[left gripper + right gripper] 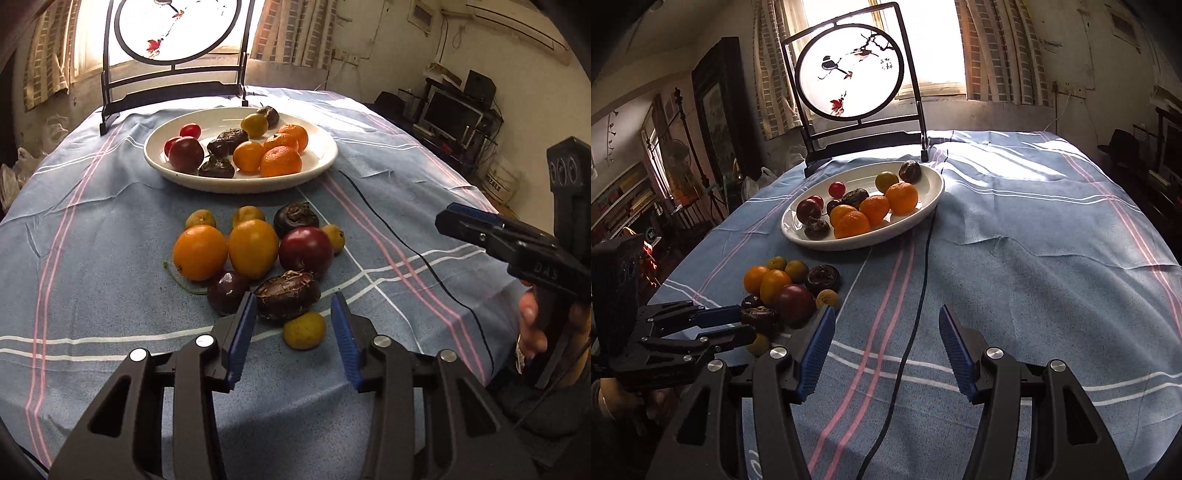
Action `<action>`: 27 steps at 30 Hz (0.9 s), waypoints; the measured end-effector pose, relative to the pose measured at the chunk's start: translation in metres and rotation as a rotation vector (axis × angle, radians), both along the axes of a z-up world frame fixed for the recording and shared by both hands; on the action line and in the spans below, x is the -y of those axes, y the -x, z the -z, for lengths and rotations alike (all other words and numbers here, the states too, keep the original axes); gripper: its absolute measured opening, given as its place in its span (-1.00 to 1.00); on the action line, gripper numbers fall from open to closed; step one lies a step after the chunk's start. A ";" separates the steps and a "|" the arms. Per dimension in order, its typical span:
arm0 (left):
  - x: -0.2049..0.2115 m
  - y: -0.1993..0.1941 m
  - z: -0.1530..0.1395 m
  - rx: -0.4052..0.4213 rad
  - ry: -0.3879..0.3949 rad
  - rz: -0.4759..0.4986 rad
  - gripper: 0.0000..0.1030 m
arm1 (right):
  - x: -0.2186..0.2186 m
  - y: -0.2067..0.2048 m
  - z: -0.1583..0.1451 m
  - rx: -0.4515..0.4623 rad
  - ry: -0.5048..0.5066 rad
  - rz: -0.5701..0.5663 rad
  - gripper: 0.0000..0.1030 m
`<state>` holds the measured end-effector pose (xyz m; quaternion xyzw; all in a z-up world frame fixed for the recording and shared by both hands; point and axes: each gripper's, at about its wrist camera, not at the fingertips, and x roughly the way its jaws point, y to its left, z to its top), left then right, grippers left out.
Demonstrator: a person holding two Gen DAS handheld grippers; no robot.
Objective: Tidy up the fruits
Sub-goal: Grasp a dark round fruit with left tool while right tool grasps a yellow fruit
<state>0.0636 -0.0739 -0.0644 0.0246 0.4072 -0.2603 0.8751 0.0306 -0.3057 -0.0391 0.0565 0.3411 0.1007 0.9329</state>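
Blue-padded left tongs [293, 317] released beside loose fruit pile [255, 254], right tongs [886, 328] released, white plate [321, 162] beyond

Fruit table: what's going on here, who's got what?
A person holds two grippers over a blue tablecloth. The left gripper is open and low at the near edge of the loose fruit pile, with a dark wrinkled fruit and a small yellow fruit between its fingers, nothing clamped. The right gripper is open and empty, off to the pile's right above bare cloth. The white plate behind already holds about a dozen fruits.
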 end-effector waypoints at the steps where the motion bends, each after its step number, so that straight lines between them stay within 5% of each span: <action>1: 0.002 -0.003 0.002 -0.010 -0.007 -0.009 -0.21 | 0.001 0.000 0.001 -0.003 -0.004 -0.001 0.14; 11: 0.006 -0.028 0.013 -0.091 0.026 -0.035 -0.20 | 0.000 -0.005 0.011 -0.022 -0.029 -0.020 0.14; 17: -0.013 -0.013 -0.002 -0.049 0.086 -0.027 -0.22 | -0.006 -0.003 0.009 -0.028 -0.029 -0.046 0.14; 27: -0.067 -0.010 -0.039 0.043 0.078 -0.138 -0.22 | -0.099 0.002 0.017 -0.090 0.079 -0.338 0.12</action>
